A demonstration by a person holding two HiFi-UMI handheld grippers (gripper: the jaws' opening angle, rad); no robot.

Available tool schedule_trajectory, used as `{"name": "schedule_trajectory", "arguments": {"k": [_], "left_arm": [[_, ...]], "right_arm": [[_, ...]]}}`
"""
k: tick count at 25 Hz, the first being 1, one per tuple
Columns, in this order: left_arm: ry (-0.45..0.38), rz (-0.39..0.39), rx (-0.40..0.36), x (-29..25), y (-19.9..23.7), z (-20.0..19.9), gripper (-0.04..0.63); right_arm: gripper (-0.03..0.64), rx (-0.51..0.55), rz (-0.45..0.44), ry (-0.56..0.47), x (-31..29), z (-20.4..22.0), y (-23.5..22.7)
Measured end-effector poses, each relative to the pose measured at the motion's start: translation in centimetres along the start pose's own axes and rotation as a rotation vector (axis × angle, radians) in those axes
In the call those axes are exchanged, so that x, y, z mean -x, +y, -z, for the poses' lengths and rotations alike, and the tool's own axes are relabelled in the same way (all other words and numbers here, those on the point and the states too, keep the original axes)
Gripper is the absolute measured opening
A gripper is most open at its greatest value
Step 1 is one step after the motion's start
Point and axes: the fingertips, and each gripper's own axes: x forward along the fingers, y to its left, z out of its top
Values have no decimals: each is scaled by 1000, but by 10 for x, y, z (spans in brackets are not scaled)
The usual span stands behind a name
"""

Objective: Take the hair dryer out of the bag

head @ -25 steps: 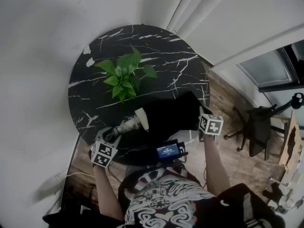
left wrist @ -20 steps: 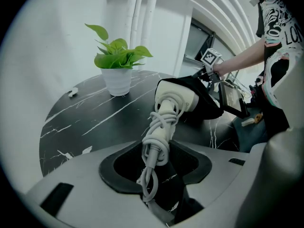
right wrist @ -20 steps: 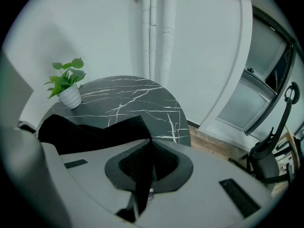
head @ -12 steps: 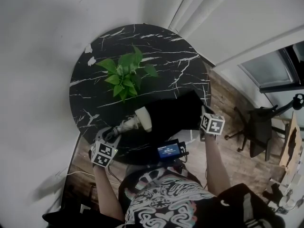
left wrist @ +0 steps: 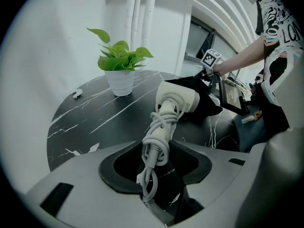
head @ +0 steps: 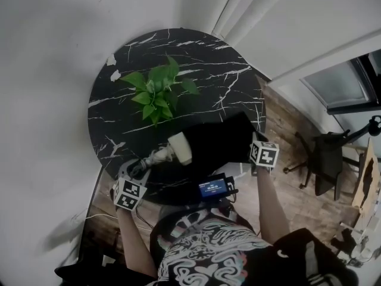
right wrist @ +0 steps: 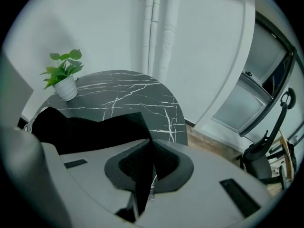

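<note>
A white hair dryer (head: pixel 179 149) sticks out of the black bag (head: pixel 221 140) on the round black marble table (head: pixel 196 58), its head clear of the bag's mouth. My left gripper (head: pixel 143 165) is shut on its cord-wrapped handle at the table's near left edge. In the left gripper view the dryer (left wrist: pixel 176 99) points away from my left gripper (left wrist: pixel 154 167) and the bag (left wrist: pixel 202 99) lies behind it. My right gripper (head: pixel 252 144) is shut on the bag's right end. In the right gripper view, black bag fabric (right wrist: pixel 80 125) runs down into my right gripper (right wrist: pixel 145 184).
A potted green plant (head: pixel 156 91) stands mid-table behind the bag. Small white scraps (head: pixel 111 62) lie at the table's far left. A device with a lit screen (head: pixel 213 189) hangs at the person's waist. An office chair (head: pixel 324 159) stands on the wooden floor at right.
</note>
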Motion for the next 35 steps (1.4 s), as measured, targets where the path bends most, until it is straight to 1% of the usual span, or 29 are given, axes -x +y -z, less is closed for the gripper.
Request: {"name": "schedule_trajectory", "arguments": {"k": [3, 8, 11, 14, 17, 21, 26, 29, 30, 32, 35], "left_arm": [[5, 0, -1, 1, 0, 2, 193], [30, 23, 36, -8, -3, 9, 195], [24, 5, 57, -9, -2, 11, 195], [12, -23, 65, -7, -1, 10, 210], [-31, -36, 73, -1, -1, 0, 216], [-94, -67, 84, 10, 4, -12, 249], [-163, -97, 36, 22, 2, -36, 249], [-212, -107, 30, 28, -4, -48, 245], [-228, -112, 31, 30, -6, -52, 231], [-266, -133, 38, 36, -7, -60, 190], [-338, -163, 48, 47, -10, -72, 138]], "right_arm": [[23, 5, 0, 20, -2, 4, 1], [25, 15, -12, 34, -1, 11, 3], [25, 19, -13, 32, 4, 12, 3], [25, 13, -2, 21, 11, 12, 2], [26, 16, 8, 4, 20, 13, 2], [26, 12, 10, -28, 37, 14, 7], [26, 27, -22, -92, 60, 10, 31], [26, 34, -17, -140, 78, 8, 41], [26, 34, -21, -160, 84, 7, 44], [26, 31, -60, -218, 96, 2, 55], [25, -3, -178, -318, 114, -4, 75]]}}
